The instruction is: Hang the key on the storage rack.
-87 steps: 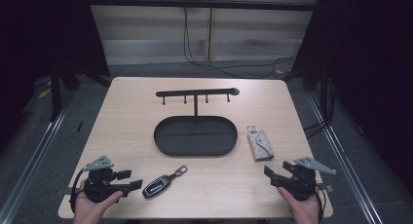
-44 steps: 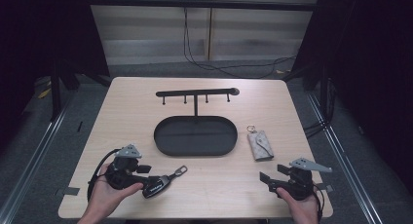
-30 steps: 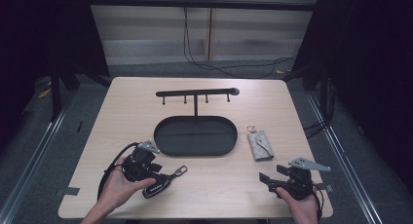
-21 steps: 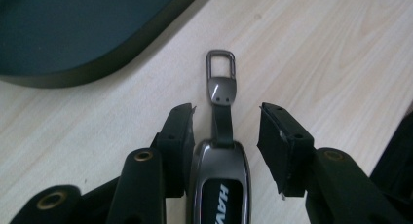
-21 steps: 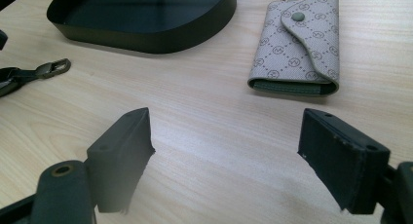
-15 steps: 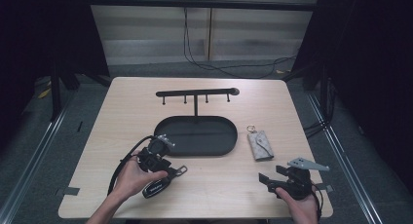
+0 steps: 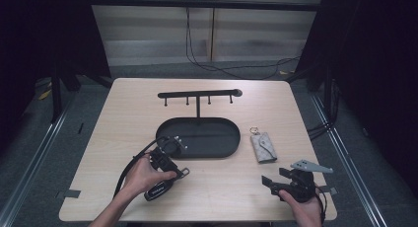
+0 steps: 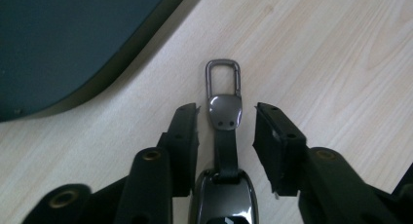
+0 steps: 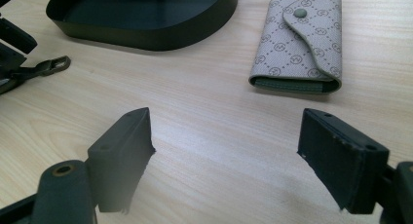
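Your left gripper [image 8: 225, 131] straddles black key fob with dark metal clip [image 8: 223, 112] near table's [image 7: 123, 118] front-left edge; jaws just closing, pads not yet touching strap. Fob's long axis parallels jaws. Your right gripper [image 9: 226, 156] wide open, empty, farther off.

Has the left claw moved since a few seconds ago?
Yes. The left claw has come in from the table's left corner toward the tray, its jaws closing around the key fob without pressing it yet.

Table [image 7: 276, 103] evenly lit from above, surroundings dark. Shadows soft, short. Faint sheen on tray [image 8: 58, 44]. Gripper views sharp at centre, near jaws blurred at bottom edge.
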{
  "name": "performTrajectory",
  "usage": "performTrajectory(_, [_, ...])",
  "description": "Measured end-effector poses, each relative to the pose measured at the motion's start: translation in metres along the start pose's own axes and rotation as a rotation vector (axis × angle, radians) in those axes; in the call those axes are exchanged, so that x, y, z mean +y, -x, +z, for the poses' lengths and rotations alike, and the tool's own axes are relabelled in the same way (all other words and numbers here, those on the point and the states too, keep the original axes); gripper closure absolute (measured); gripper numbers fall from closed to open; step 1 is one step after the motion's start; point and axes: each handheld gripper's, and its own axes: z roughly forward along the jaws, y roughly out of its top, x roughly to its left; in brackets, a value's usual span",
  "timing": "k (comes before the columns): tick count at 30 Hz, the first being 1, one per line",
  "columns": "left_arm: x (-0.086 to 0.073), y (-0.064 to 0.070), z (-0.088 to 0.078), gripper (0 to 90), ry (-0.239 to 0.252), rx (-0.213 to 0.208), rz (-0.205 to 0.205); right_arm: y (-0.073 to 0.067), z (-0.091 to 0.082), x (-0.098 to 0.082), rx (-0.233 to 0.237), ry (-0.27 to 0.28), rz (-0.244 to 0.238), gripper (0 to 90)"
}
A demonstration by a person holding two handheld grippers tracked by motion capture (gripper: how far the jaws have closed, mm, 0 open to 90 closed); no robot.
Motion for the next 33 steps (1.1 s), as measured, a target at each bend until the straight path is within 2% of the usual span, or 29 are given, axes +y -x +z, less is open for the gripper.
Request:
performTrajectory(2, [0.003, 0.000, 0.003, 63.7, -0.019, 0.006, 0.010, 0.000, 0.000, 0.000, 0.001, -0.001, -0.003, 19.8])
performTrajectory(7, [0.010, 0.002, 0.010, 65.8, -0.053, -0.013, 0.028, 0.000, 0.001, 0.000, 0.000, -0.003, -0.003, 19.8])
performTrajectory(9, [0.012, 0.003, 0.013, 67.2, -0.073, 0.008, 0.027, 0.000, 0.001, 0.000, -0.001, -0.003, -0.002, 19.8])
performTrajectory(14, [0.015, 0.003, 0.020, 68.9, -0.109, 0.009, 0.036, 0.000, 0.001, 0.000, 0.002, -0.006, -0.003, 19.8])
performTrajectory(20, [0.018, 0.005, 0.024, 69.3, -0.140, 0.033, 0.045, 0.001, 0.002, 0.000, 0.001, -0.009, -0.002, 19.6])
performTrajectory(24, [0.022, 0.007, 0.026, 68.5, -0.172, 0.053, 0.073, 0.001, 0.002, 0.000, -0.001, -0.010, -0.003, 19.6])
performTrajectory(26, [0.023, 0.007, 0.026, 68.5, -0.179, 0.054, 0.074, 0.001, 0.002, 0.000, 0.000, -0.011, -0.002, 19.6])
performTrajectory(30, [0.026, 0.013, 0.029, 67.5, -0.203, 0.099, 0.092, 0.000, 0.002, 0.000, 0.000, -0.015, -0.004, 19.6])
performTrajectory(33, [0.028, 0.015, 0.030, 67.3, -0.213, 0.112, 0.087, 0.000, 0.002, 0.000, 0.000, -0.015, -0.007, 19.6])
